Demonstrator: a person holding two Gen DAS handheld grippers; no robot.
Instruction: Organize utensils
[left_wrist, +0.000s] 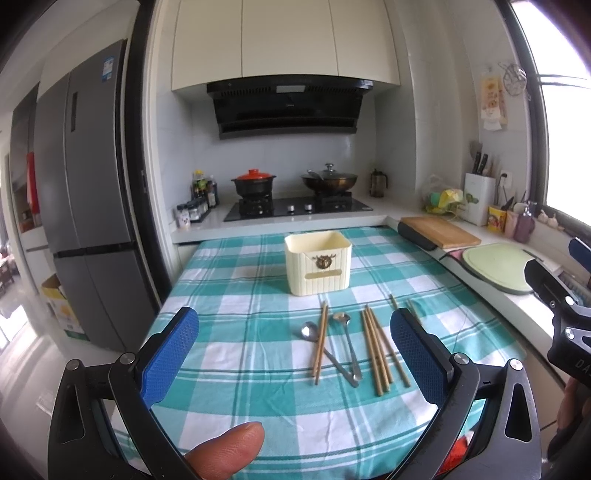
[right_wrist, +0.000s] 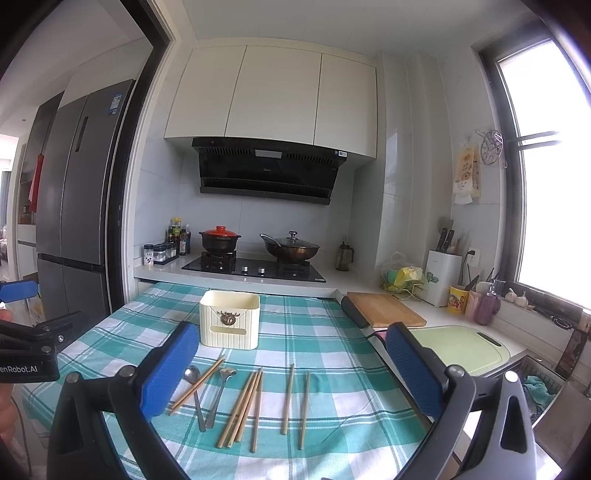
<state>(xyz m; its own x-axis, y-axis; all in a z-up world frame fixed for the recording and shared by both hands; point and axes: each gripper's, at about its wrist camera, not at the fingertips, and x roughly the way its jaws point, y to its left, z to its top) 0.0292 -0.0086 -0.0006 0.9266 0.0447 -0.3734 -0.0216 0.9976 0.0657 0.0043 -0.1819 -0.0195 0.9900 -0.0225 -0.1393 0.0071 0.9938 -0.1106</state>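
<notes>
Both claws hung above the near edge of the counter, jaws wide apart and holding nothing — the left claw (left_wrist: 295, 354) with a fingertip (left_wrist: 229, 452) showing beneath it, the right claw (right_wrist: 291, 369) beside it. On the green-checked tablecloth (right_wrist: 325, 347) just beyond lay the utensils: two steel spoons (right_wrist: 208, 395) with their handles crossing, a pair of wooden chopsticks (right_wrist: 197, 384) slanting over the left spoon, a bundle of chopsticks (right_wrist: 242, 410) right of them, and two more chopsticks (right_wrist: 295, 402) set apart. Farther back stood the cream utensil holder (right_wrist: 229, 319) — upright, its inside hidden. Behind it were the gas hob (right_wrist: 255, 268), a red-lidded pot (right_wrist: 219, 240) and a lidded wok (right_wrist: 290, 247).
</notes>
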